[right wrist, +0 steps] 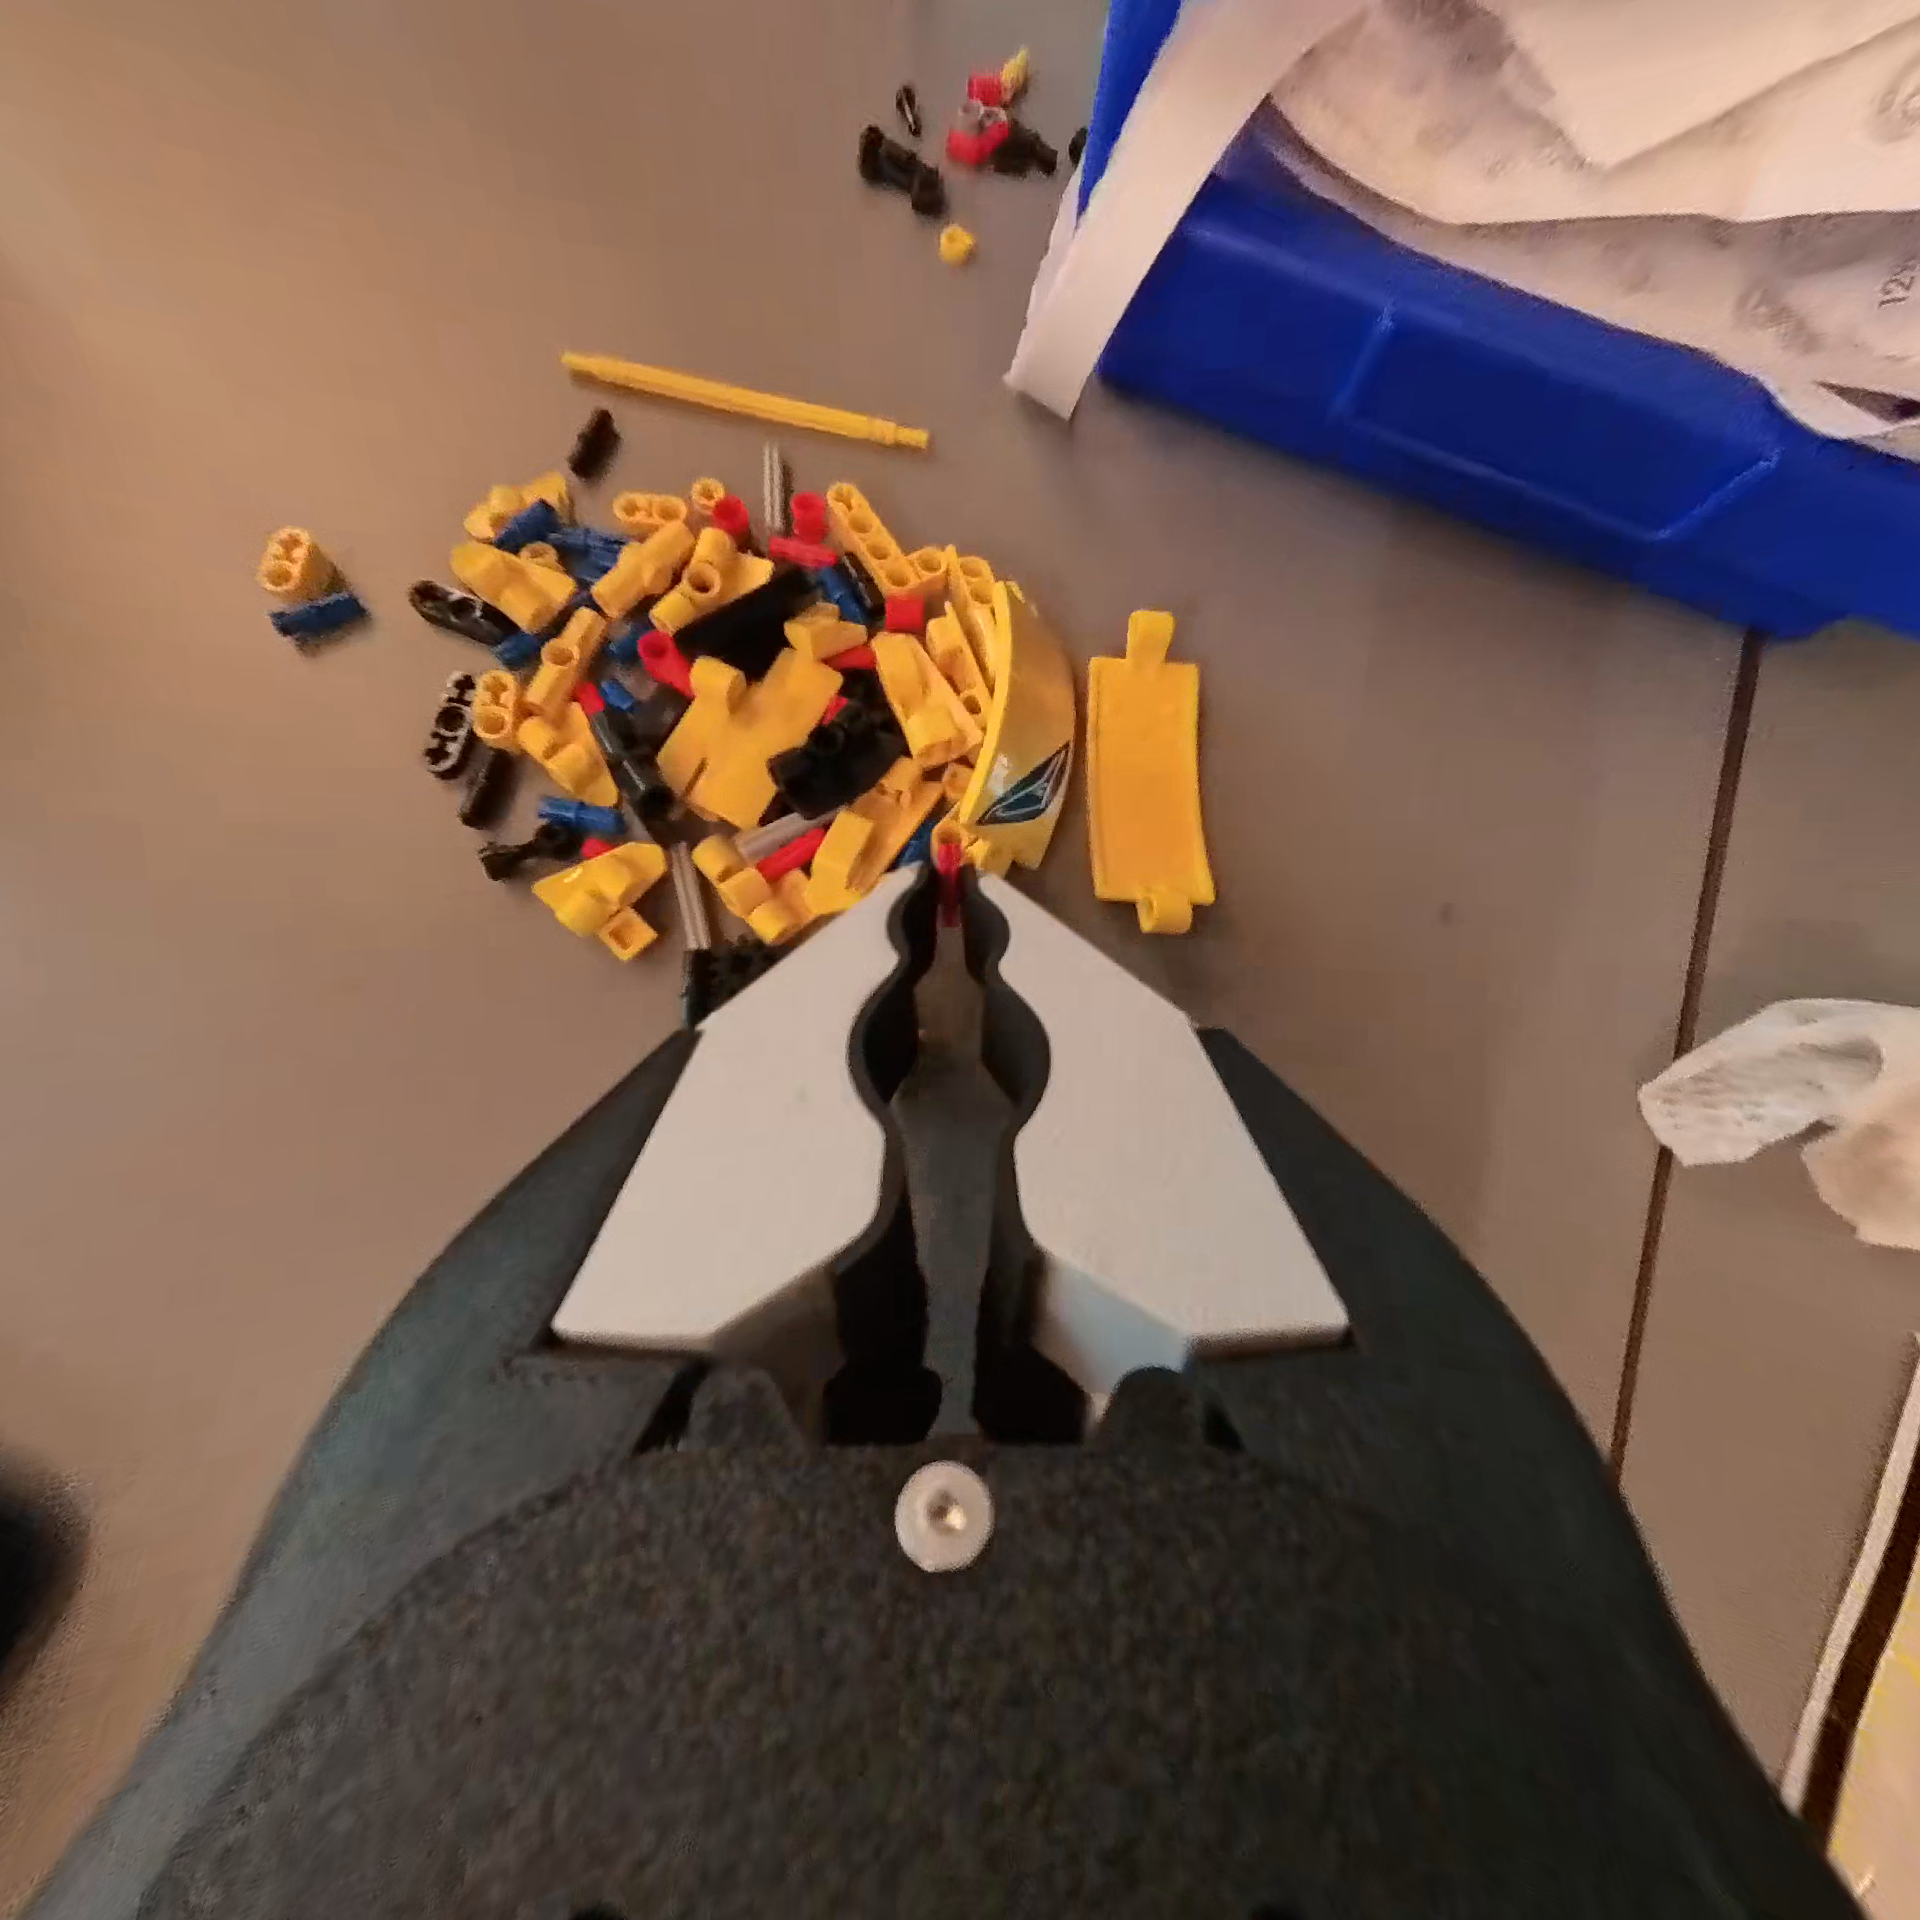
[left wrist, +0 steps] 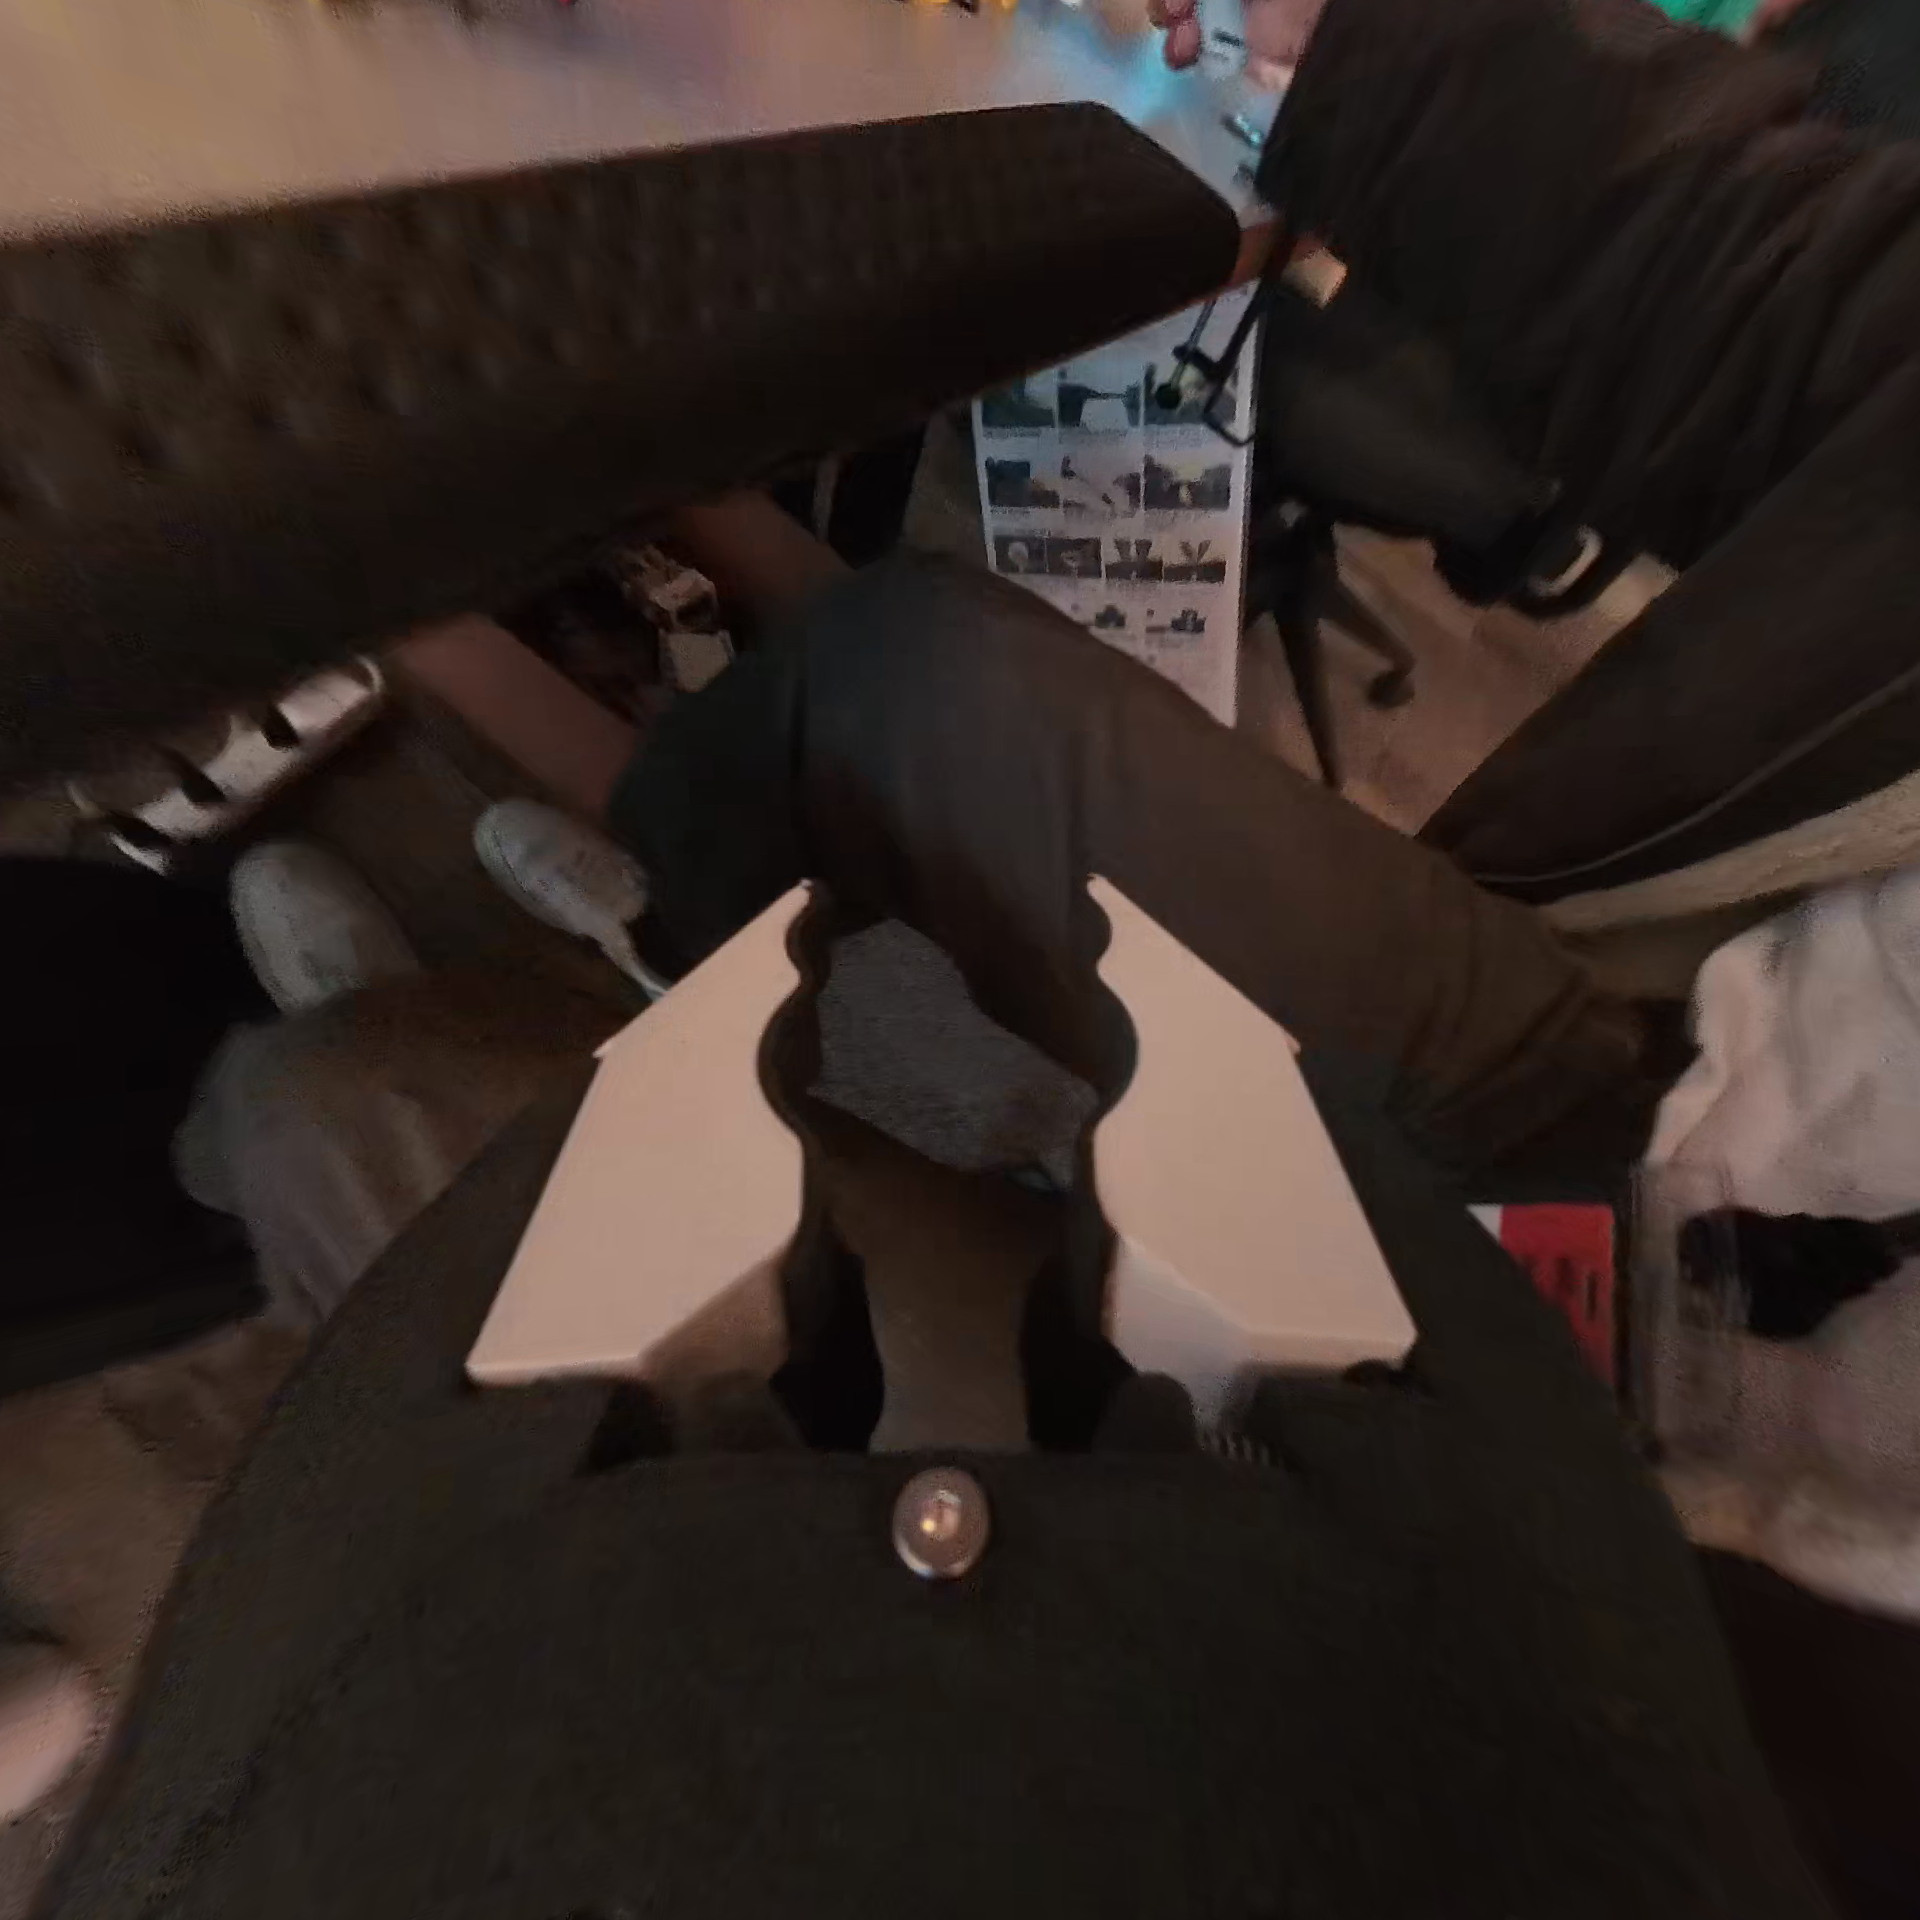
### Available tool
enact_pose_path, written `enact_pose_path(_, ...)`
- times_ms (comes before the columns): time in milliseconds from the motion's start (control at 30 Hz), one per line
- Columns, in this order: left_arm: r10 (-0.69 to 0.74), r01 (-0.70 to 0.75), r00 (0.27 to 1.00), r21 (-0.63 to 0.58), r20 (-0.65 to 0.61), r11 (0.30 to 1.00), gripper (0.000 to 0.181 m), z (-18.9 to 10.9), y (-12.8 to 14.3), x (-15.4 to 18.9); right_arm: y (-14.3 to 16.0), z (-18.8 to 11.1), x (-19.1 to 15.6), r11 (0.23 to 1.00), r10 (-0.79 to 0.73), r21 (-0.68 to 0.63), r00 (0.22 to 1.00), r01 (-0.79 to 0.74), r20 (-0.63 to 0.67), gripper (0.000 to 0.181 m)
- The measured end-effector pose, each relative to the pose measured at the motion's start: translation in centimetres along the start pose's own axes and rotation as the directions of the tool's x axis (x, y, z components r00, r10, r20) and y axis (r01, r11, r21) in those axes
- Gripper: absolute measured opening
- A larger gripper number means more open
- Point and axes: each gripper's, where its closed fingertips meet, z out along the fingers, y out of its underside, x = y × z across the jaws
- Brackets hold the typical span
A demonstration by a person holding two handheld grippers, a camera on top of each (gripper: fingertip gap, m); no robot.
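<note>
In the right wrist view my right gripper [right wrist: 948,896] is at the near edge of a pile of small yellow, black, red and blue building pieces [right wrist: 748,707] on a grey table [right wrist: 260,312]. Its jaws are nearly closed on a thin red pin [right wrist: 948,902]. A curved yellow panel [right wrist: 1023,748] lies just beyond the tips. In the left wrist view my left gripper [left wrist: 948,904] hangs below the table edge, over a leg in dark trousers [left wrist: 1195,831]. A sharp grey textured piece [left wrist: 935,1060] spans the gap between its white fingers [left wrist: 665,1174]; its kind is unclear.
A long yellow axle [right wrist: 743,400] and a flat yellow plate [right wrist: 1143,769] lie beside the pile. A blue bin [right wrist: 1455,416] with crumpled paper stands at the back right. Below the table are a dark padded edge [left wrist: 520,364], white shoes [left wrist: 312,925], a printed sheet [left wrist: 1117,520] and a chair base [left wrist: 1340,623]. My right fingertips sit around 60 cm from my left ones.
</note>
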Motion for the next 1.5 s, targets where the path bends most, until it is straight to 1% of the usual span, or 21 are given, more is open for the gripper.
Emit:
enact_pose_path(67, 0.080, -0.080, 0.996, -0.009, -0.037, 0.997, 0.046, 1.0, -3.5, -2.0, 0.0, 0.4, -0.1, 1.000, -0.004, 0.003, 1.000, 0.004, 0.002, 0.003)
enact_pose_path(167, 0.152, -0.147, 0.985, 0.066, -0.079, 0.987, 0.046, 2.2, -9.4, -4.2, 0.2, 0.9, -0.3, 1.000, -0.011, 0.004, 1.000, 0.011, 0.005, 0.003)
enact_pose_path(233, 0.193, -0.184, 0.978, 0.100, -0.085, 0.978, 0.046, 2.8, -12.2, -5.4, 0.3, 0.9, -0.4, 1.000, -0.010, 0.002, 1.000, 0.010, 0.012, 0.007)
enact_pose_path(367, 0.289, -0.286, 0.957, 0.150, 0.002, 0.946, 0.045, 3.5, -15.5, -7.5, -0.7, -0.5, -0.1, 0.999, -0.035, 0.034, 0.999, 0.036, -0.024, 0.015)
enact_pose_path(467, 0.318, -0.313, 0.948, 0.178, -0.002, 0.933, 0.046, 3.9, -16.3, -7.6, -2.8, -3.1, -0.3, 0.994, -0.012, 0.111, 0.999, 0.018, -0.050, 0.025)
enact_pose_path(533, 0.355, -0.348, 0.935, 0.189, -0.001, 0.918, 0.046, 4.4, -16.9, -7.9, -4.6, -5.2, -1.9, 0.984, 0.011, 0.176, 0.999, -0.004, -0.038, 0.033)
enact_pose_path(567, 0.383, -0.375, 0.924, 0.200, 0.000, 0.905, 0.046, 4.9, -17.6, -8.1, -5.6, -6.2, -3.2, 0.975, 0.026, 0.222, 0.999, -0.018, -0.031, 0.039)
enact_pose_path(633, 0.443, -0.435, 0.896, 0.232, 0.017, 0.870, 0.046, 6.2, -19.6, -8.9, -7.9, -8.0, -8.4, 0.941, 0.017, 0.336, 0.998, -0.037, 0.061, 0.055)
enact_pose_path(733, 0.513, -0.511, 0.855, 0.286, 0.073, 0.811, 0.045, 9.3, -24.3, -11.1, -10.2, -9.1, -18.3, 0.899, -0.074, 0.437, 0.971, -0.033, 0.226, 0.058)
enact_pose_path(833, 0.525, -0.523, 0.848, 0.284, 0.073, 0.804, 0.046, 13.2, -29.5, -14.4, -11.6, -7.8, -26.1, 0.875, -0.108, 0.477, 0.929, -0.080, 0.354, 0.045)
enact_pose_path(867, 0.513, -0.505, 0.857, 0.282, 0.053, 0.816, 0.046, 14.4, -31.1, -15.3, -11.7, -6.6, -27.5, 0.882, -0.138, 0.469, 0.924, -0.050, 0.356, 0.045)
enact_pose_path(900, 0.507, -0.492, 0.862, 0.263, 0.014, 0.830, 0.049, 15.6, -32.1, -16.0, -11.6, -5.3, -28.5, 0.890, -0.176, 0.456, 0.921, -0.002, 0.347, 0.053)
enact_pose_path(933, 0.505, -0.485, 0.862, 0.232, -0.035, 0.843, 0.055, 16.7, -32.5, -16.3, -11.9, -4.3, -28.5, 0.890, -0.195, 0.455, 0.929, 0.032, 0.315, 0.058)
enact_pose_path(1000, 0.482, -0.454, 0.860, 0.183, -0.167, 0.872, 0.055, 18.2, -32.1, -15.7, -13.0, -4.0, -28.4, 0.864, -0.215, 0.503, 0.921, 0.024, 0.325, 0.043)
enact_pose_path(1067, 0.464, -0.420, 0.825, 0.198, -0.322, 0.886, 0.055, 18.2, -30.6, -13.2, -13.0, -4.8, -29.7, 0.846, -0.272, 0.533, 0.843, -0.020, 0.464, 0.040)
enact_pose_path(1133, 0.483, -0.431, 0.785, 0.218, -0.388, 0.876, 0.054, 17.8, -28.5, -11.5, -13.4, -5.7, -29.2, 0.836, -0.237, 0.528, 0.769, -0.150, 0.594, 0.035)
enact_pose_path(1200, 0.493, -0.444, 0.789, 0.215, -0.366, 0.870, 0.054, 18.2, -26.7, -10.7, -12.7, -4.9, -28.6, 0.882, -0.185, 0.428, 0.691, -0.196, 0.699, 0.040)
enact_pose_path(1267, 0.504, -0.454, 0.805, 0.221, -0.314, 0.863, 0.045, 18.7, -25.7, -9.9, -11.1, -3.8, -29.2, 0.939, -0.168, 0.315, 0.614, -0.139, 0.771, 0.041)
enact_pose_path(1333, 0.549, -0.509, 0.811, 0.220, -0.203, 0.832, 0.028, 19.5, -25.3, -10.3, -10.9, -3.9, -29.9, 0.936, -0.191, 0.322, 0.568, -0.140, 0.801, 0.037)
enact_pose_path(1400, 0.597, -0.568, 0.797, 0.223, -0.093, 0.792, 0.026, 20.4, -25.1, -10.9, -11.0, -3.9, -30.5, 0.932, -0.213, 0.337, 0.553, -0.131, 0.805, 0.033)
enact_pose_path(1500, 0.625, -0.606, 0.778, 0.188, -0.065, 0.773, 0.023, 21.2, -23.9, -11.1, -10.9, -4.1, -31.5, 0.936, -0.237, 0.339, 0.538, -0.099, 0.809, 0.032)
